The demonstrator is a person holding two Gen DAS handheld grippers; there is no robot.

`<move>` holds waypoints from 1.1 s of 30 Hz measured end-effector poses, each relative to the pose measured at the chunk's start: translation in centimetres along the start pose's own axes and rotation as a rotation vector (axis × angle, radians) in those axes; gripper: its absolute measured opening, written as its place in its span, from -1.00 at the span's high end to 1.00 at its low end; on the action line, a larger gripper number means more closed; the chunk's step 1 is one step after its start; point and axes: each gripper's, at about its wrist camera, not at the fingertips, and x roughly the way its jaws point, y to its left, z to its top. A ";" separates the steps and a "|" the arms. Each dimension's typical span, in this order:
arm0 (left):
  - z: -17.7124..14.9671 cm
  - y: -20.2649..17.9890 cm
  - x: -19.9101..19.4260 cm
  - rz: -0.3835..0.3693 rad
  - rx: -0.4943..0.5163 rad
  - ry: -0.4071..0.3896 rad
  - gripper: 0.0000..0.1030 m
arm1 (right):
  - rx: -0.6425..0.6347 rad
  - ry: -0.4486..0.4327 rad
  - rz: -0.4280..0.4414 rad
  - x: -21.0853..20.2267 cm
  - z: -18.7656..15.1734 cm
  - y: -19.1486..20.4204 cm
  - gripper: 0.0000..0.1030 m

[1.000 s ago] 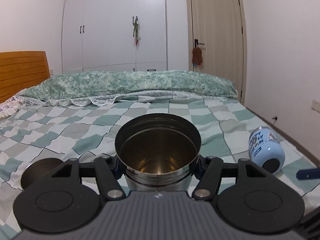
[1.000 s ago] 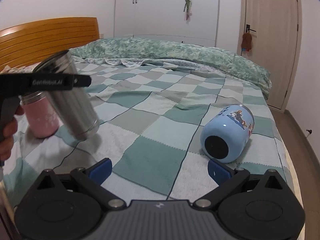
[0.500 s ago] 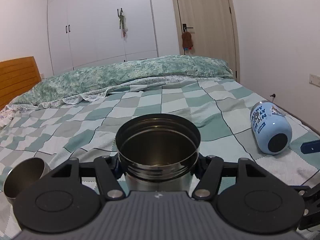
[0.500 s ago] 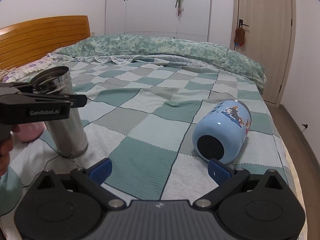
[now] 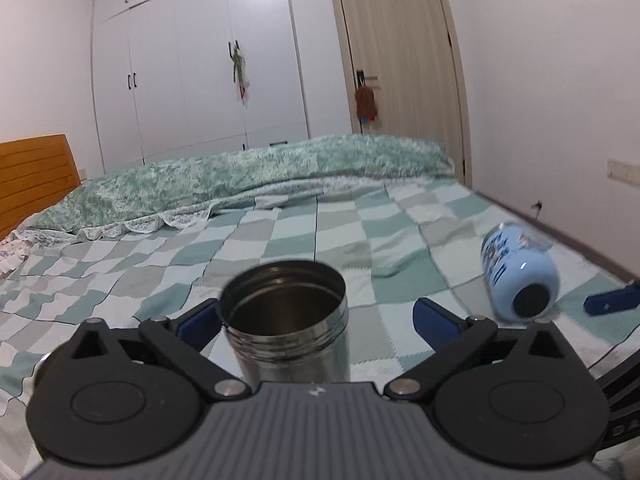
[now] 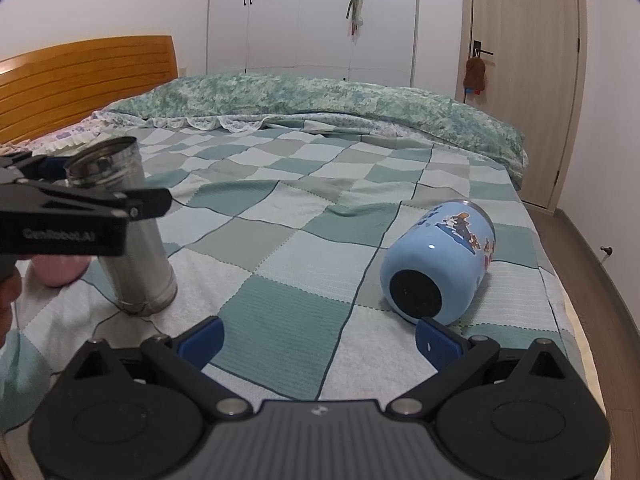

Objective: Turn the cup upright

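Note:
A steel cup (image 5: 286, 324) stands upright on the checked bedspread, mouth up; it also shows in the right wrist view (image 6: 128, 232). My left gripper (image 5: 316, 320) is open, its blue pads apart on either side of the cup, the left pad close to it. A light blue cartoon cup (image 6: 438, 266) lies on its side, dark base toward me; it also shows in the left wrist view (image 5: 520, 272). My right gripper (image 6: 318, 338) is open and empty, its right pad just in front of the blue cup's base.
A pink cup (image 6: 60, 270) stands behind the left gripper's body (image 6: 72, 216). A folded green quilt (image 6: 320, 100) lies across the far end of the bed. The bed's right edge (image 6: 576, 320) runs close to the blue cup.
My left gripper has opened and let go of the steel cup, which now stands upright on the bed. The right gripper has edged closer to the blue cup.

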 end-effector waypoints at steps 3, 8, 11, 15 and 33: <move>0.6 0.9 -2.4 -0.009 -0.029 -0.029 -1.00 | 0.006 -0.021 -0.003 -1.4 -0.1 0.4 -0.99; 1.1 3.4 -7.0 -0.027 -0.094 -0.083 -1.00 | 0.018 -0.068 -0.011 -4.9 -0.4 1.9 -0.99; 0.9 4.9 -9.7 -0.035 -0.113 -0.098 -1.00 | 0.032 -0.109 -0.014 -7.6 -0.9 3.1 -0.99; -0.1 6.9 -13.6 -0.037 -0.109 -0.111 -1.00 | 0.049 -0.151 -0.015 -10.9 -1.7 5.1 -0.99; -12.7 11.1 -21.1 0.027 -0.131 -0.057 -1.00 | 0.108 -0.260 -0.133 -17.0 -11.9 12.6 -1.00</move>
